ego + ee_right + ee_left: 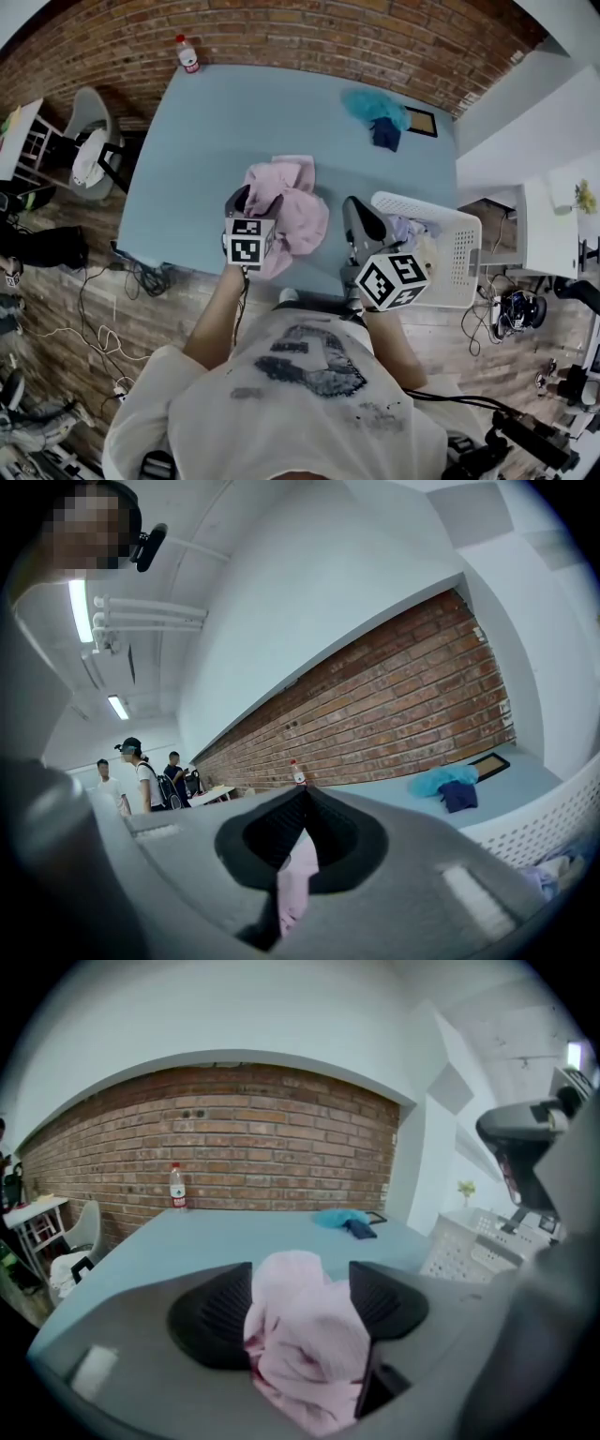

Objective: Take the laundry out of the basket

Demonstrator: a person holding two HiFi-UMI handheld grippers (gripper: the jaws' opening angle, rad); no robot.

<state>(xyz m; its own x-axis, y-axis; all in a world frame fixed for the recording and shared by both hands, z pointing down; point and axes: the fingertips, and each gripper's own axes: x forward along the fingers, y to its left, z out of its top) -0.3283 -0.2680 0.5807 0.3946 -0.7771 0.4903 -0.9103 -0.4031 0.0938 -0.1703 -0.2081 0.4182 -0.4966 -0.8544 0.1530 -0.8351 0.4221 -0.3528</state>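
Over a blue-grey table (187,169) by a brick wall (281,37), the left gripper (298,1293) clamps a bunched pink garment (309,1349), while the right gripper (302,797) has its jaws pressed tip-to-tip beside the white basket (464,253).

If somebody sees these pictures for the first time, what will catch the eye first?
The pink garment stands out most, bunched at the near edge of the blue table, with the left gripper closed on it. Next comes the white laundry basket beside the table's right end, with clothes inside, and the brick wall behind.
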